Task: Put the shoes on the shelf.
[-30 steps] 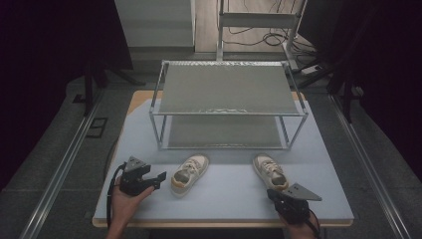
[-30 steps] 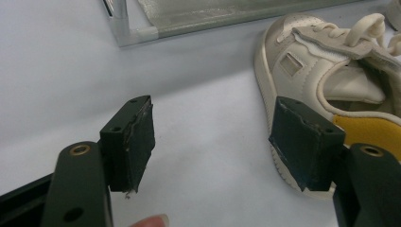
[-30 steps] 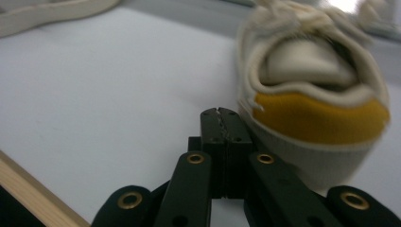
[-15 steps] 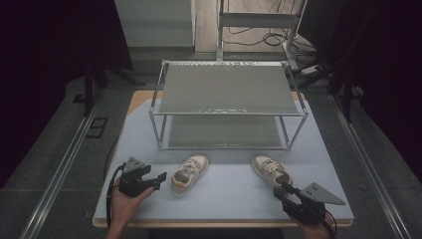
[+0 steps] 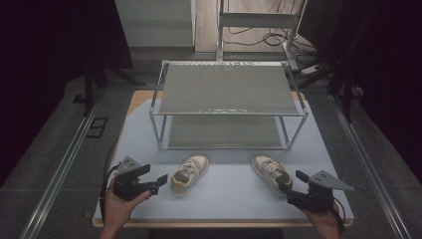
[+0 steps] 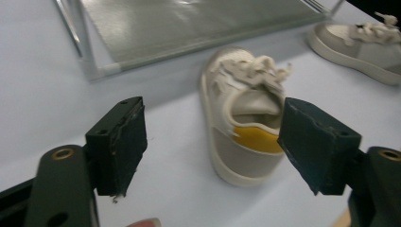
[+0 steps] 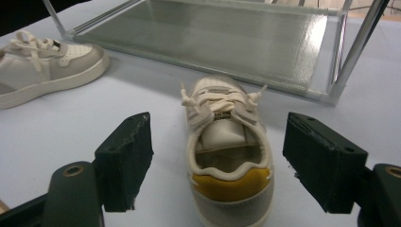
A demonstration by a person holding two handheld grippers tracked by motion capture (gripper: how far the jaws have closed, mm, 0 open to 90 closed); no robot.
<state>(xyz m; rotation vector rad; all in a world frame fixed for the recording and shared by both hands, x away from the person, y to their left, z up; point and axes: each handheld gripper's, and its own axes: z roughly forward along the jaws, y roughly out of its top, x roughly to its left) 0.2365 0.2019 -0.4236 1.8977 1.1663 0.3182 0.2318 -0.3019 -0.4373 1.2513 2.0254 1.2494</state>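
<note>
**Two small shoes in front of the rack, both of your jaws spread wide**

Your left hand-held gripper [image 5: 161,181] sits at the near left of the surface [image 5: 234,199], pointing at the heel of the left shoe [image 5: 189,173]. Its jaws have just been opening and nothing is pressed between them; in the left gripper view the pads [image 6: 120,142] stand apart with the shoe's heel [image 6: 248,142] ahead of them, untouched. Your right hand-held gripper [image 5: 288,188] is at the near right, close behind the right shoe [image 5: 269,169]. Its jaws have also just been opening, and the right gripper view shows that shoe [image 7: 229,156] lined up between the spread pads but clear of both.

Both shoes lie on the surface just in front of the two-level metal rack [image 5: 226,107], well apart from each other, toes towards the rack and heels towards you.

Expect these to be light. The rubber sole should be fairly stiff, while the upper, tongue and laces are soft and will fold under pressure. The best hold is likely across the heel counter, one pad on each side where the yellow heel patch [image 7: 231,184] sits, low enough to catch the firmer collar. Avoid pinching the laces or tongue: the shoe would dangle and swing. A grip taken too far back may let the toe droop, so keep it level as you lift.
</note>
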